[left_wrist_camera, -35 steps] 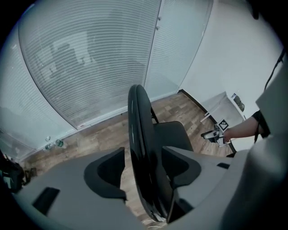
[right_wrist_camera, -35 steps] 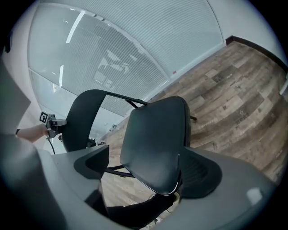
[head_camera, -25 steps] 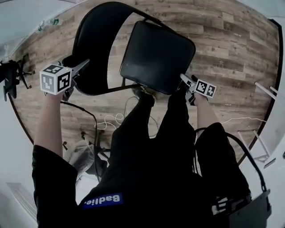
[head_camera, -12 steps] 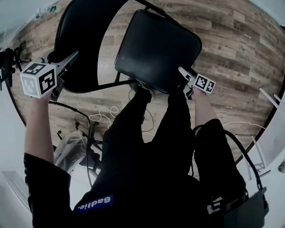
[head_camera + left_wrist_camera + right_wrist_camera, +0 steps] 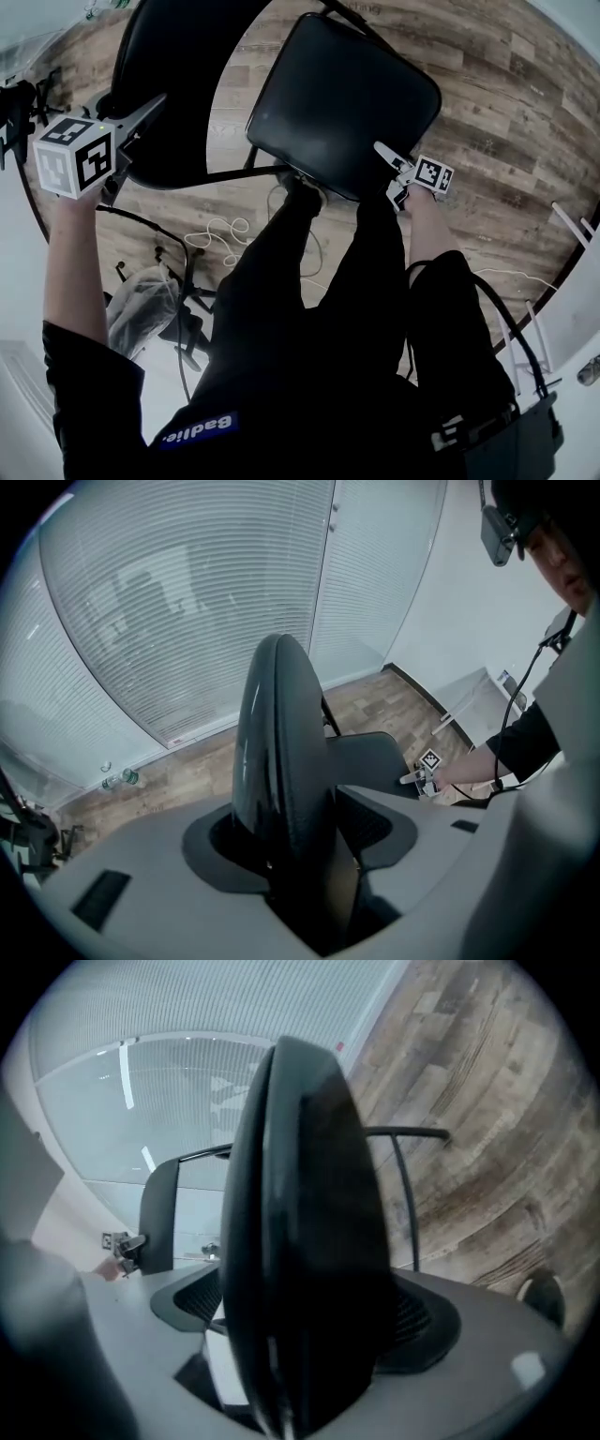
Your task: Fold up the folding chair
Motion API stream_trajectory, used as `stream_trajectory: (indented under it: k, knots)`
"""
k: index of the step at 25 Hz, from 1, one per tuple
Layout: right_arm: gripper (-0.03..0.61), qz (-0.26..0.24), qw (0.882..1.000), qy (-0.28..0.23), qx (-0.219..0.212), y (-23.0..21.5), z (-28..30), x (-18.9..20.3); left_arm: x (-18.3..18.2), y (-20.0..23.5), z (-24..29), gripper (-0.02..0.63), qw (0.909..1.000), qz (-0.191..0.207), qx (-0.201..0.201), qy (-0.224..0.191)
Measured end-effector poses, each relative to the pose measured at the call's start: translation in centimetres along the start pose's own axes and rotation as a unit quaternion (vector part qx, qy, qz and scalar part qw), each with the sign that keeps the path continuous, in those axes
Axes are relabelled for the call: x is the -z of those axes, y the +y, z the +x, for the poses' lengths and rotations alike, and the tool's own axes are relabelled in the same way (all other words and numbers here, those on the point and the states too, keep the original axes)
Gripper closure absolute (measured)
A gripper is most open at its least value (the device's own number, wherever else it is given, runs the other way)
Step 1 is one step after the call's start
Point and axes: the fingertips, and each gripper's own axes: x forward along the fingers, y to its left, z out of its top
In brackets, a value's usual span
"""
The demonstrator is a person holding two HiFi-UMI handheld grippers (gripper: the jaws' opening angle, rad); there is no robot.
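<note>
**Reader:** What does each gripper hold, starting nearest to you?

**Operator:** My right gripper (image 5: 388, 172) is at the near right corner of the seat (image 5: 342, 98). Its jaws are spread wide over the thick cushion edge, with the pads against it. My left gripper (image 5: 150, 111) is left of the seat and clamped on the rim of the backrest (image 5: 178, 84). The folding chair (image 5: 281, 94) is not yet folded. It stands just beyond my legs on the wooden floor (image 5: 506, 112), with loose cables (image 5: 220, 244) on the near side of the seat.

**Reader:** What could go wrong from here?

**Operator:** I judge the right grip to be the weak one. It holds only the edge of the cushion, so the seat could slip out as it swings and drop back down. If I pull the backrest sideways, the chair might tip or skid. A frame tube (image 5: 403, 1133) beyond the seat could also close on a jaw.

**Reader:** What differs from a second ago?

**Operator:** My left gripper and the backrest now sit farther left of the seat, so the gap between them looks wider. The seat fills more of the head view. My right gripper is still at the same corner.
</note>
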Motion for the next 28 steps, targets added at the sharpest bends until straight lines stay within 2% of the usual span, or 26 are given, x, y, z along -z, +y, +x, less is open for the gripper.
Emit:
stream_trajectory:
  k: [2,5,8,12,20,28]
  knots:
    - [0.095,-0.002,1.000,0.013,-0.007,0.9,0.8,0.6,0.0,0.2,0.0,0.386,1.0000,0.000,-0.005,0.002]
    - [0.101,-0.002,1.000,0.009,0.011,0.9,0.6,0.7,0.2,0.4,0.0,0.394,1.0000,0.000,-0.007,-0.002]
    - [0.159,-0.005,1.000,0.012,0.010,2.1,0.3,0.6,-0.2,0.1,-0.9,0.410,1.0000,-0.004,-0.004,-0.007]
    - [0.210,-0.009,1.000,0.011,0.007,5.2,0.1,0.6,-1.0,-0.8,-3.2,0.420,0.9997,0.001,-0.026,-0.006]
    - [0.242,-0.020,1.000,0.006,0.014,12.7,0.1,1.7,-1.2,-2.9,-8.1,0.466,0.9997,-0.004,-0.018,0.015]
    - [0.268,-0.016,1.000,-0.005,0.025,17.1,-0.6,3.6,-1.3,-5.6,-11.2,0.485,0.9995,0.009,-0.024,0.018]
